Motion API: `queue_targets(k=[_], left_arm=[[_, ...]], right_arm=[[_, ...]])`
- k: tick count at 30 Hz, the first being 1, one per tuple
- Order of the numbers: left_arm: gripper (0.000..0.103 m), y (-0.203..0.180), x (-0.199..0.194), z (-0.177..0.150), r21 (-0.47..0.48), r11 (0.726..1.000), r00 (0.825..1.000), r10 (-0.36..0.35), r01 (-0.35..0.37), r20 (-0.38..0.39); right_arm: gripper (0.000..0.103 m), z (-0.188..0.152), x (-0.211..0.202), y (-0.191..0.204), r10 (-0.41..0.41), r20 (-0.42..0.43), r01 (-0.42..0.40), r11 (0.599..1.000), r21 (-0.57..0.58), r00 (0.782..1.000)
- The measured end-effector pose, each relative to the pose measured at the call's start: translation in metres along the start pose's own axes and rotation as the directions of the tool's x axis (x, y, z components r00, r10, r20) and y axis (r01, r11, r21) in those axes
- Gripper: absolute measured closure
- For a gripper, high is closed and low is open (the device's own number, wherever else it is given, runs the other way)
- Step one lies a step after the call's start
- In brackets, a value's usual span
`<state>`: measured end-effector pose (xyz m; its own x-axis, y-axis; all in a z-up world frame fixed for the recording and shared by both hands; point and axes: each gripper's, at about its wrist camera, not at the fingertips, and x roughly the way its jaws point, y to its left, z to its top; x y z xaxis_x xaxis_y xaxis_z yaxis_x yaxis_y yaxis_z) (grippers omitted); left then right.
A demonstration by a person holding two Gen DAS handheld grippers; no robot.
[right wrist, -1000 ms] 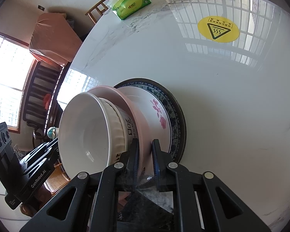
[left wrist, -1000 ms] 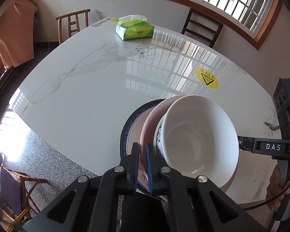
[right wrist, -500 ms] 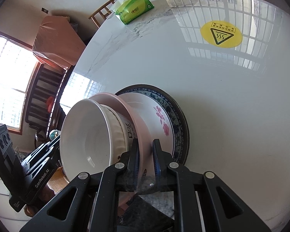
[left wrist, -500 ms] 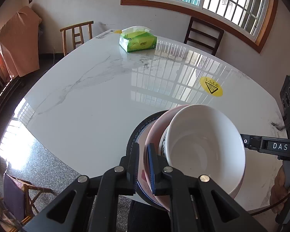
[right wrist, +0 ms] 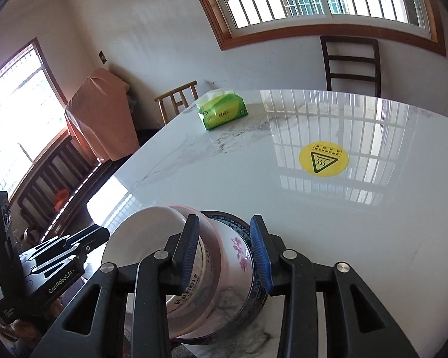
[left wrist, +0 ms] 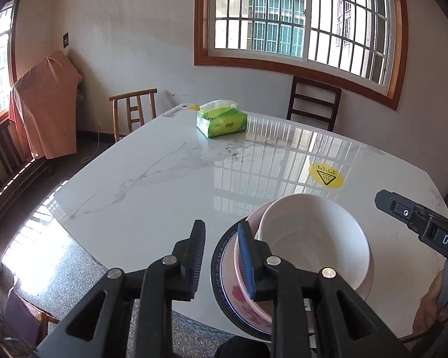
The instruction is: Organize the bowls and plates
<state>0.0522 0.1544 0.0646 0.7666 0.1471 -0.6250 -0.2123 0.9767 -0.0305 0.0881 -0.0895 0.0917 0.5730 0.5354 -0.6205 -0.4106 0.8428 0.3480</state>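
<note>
From the left wrist view, the left gripper (left wrist: pixel 221 253) has its jaws released; they have just been opening, and only bare white marble surface (left wrist: pixel 152 197) shows in the gap between them. Its right blue-padded finger stands just in front of the stack's left edge. That stack sits near the surface's front edge: a dark blue-rimmed round plate (left wrist: pixel 221 265) at the bottom, a pink bowl with red flowers (left wrist: pixel 248 301) on it, and a plain white ceramic bowl (left wrist: pixel 313 238) nested on top. The right gripper (left wrist: pixel 418 223) reaches in from the right, apart from the stack. A green tissue packet (left wrist: pixel 222 122) lies well apart at the far side, and a round yellow warning sticker (left wrist: pixel 325 176) lies between.

From the right wrist view, the right gripper (right wrist: pixel 224 247) also has its jaws let go, having just been opening. The stack's rims lie between its fingers; whether the pads touch them I cannot tell. The left gripper (right wrist: pixel 65 247) sits just beyond the white bowl.
</note>
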Motion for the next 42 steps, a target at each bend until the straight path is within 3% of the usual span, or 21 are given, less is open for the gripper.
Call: queue_targets(k=[4,8,14,19,22,29,34,36,42], left_arm=[[0.069,-0.009,-0.018,-0.011,0.032,0.999,0.997,0.020,-0.022,0.078],[0.066,-0.024,-0.030,-0.024,0.073,0.996,0.989,0.037,-0.048,0.145],[0.065,-0.042,-0.041,-0.033,0.082,0.997,0.988,-0.003,-0.010,0.157],[0.065,-0.054,-0.057,-0.043,0.092,0.995,0.982,-0.043,0.026,0.183],[0.048,-0.063,-0.067,-0.050,0.116,0.993,0.978,-0.053,0.030,0.202],[0.046,-0.083,-0.092,-0.064,0.173,0.985,0.959,-0.061,0.013,0.275],[0.033,-0.084,-0.100,-0.064,0.153,0.987,0.953,-0.090,0.047,0.289],[0.025,-0.083,-0.101,-0.065,0.146,0.988,0.955,-0.088,0.048,0.284],[0.024,-0.079,-0.097,-0.064,0.116,0.991,0.963,-0.096,0.069,0.250]], right_arm=[[0.053,-0.023,-0.025,0.008,-0.019,0.143,0.020,1.000,-0.003,0.990],[0.036,-0.044,-0.046,0.012,-0.053,0.256,0.050,0.999,0.018,0.965],[0.025,-0.066,-0.075,0.011,-0.087,0.370,0.081,0.996,0.033,0.925],[0.025,-0.080,-0.094,0.009,-0.099,0.398,0.101,0.995,0.015,0.912],[0.025,-0.090,-0.103,0.007,-0.102,0.410,0.110,0.994,0.005,0.906],[0.022,-0.110,-0.109,0.005,-0.111,0.410,0.130,0.991,-0.020,0.905],[0.022,-0.118,-0.110,-0.002,-0.110,0.396,0.120,0.993,-0.001,0.912],[0.022,-0.121,-0.112,-0.003,-0.113,0.401,0.122,0.993,0.002,0.909],[0.020,-0.129,-0.118,0.003,-0.126,0.424,0.146,0.989,-0.015,0.897]])
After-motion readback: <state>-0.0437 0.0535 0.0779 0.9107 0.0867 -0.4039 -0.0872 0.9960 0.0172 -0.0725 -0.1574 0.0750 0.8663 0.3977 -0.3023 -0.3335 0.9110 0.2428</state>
